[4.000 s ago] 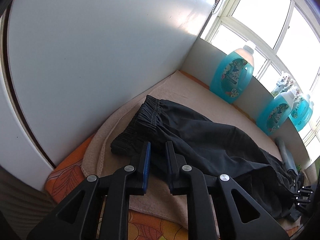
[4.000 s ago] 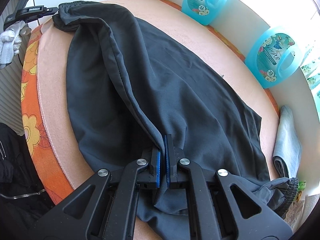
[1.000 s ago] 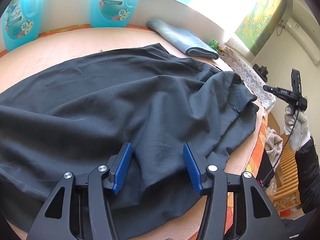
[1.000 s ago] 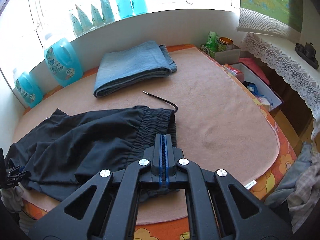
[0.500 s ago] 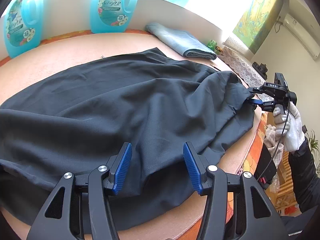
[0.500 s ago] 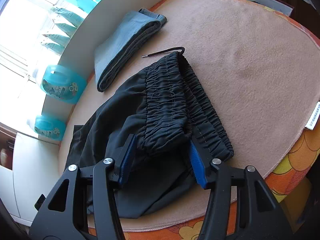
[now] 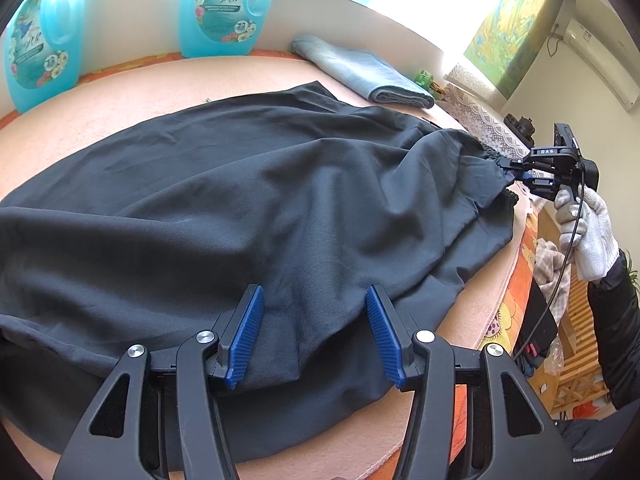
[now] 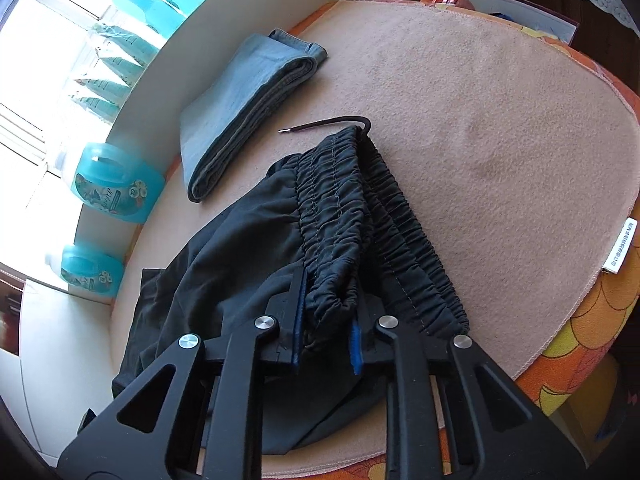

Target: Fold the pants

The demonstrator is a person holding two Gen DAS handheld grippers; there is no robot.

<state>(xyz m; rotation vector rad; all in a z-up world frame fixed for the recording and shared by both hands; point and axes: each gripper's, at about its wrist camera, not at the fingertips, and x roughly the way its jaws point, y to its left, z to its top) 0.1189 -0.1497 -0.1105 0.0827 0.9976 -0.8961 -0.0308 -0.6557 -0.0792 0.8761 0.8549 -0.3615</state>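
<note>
Your right gripper (image 8: 326,326) has just been closing and now pinches the gathered waistband of the black pants (image 7: 248,208) at lower centre. Your left gripper (image 7: 314,330) stands open over the leg fabric, pads clear. The pants lie spread across the pink mat (image 8: 500,128), folded jeans (image 8: 240,108) beside them.

Both views are fisheye, each looking forward and steeply down along its own hand-held gripper's fingers. The left wrist view sits close over the leg end of the black pants (image 7: 248,208) and faces along them toward the far right hand-held gripper (image 7: 520,174). The right wrist view hangs just above the elastic waistband (image 8: 352,216) — facing back toward the window wall. They share the pants, the folded jeans (image 7: 360,74) (image 8: 244,108) and the blue detergent bottles (image 7: 224,8) (image 8: 116,184) on the tabletop (image 8: 500,128).
</note>
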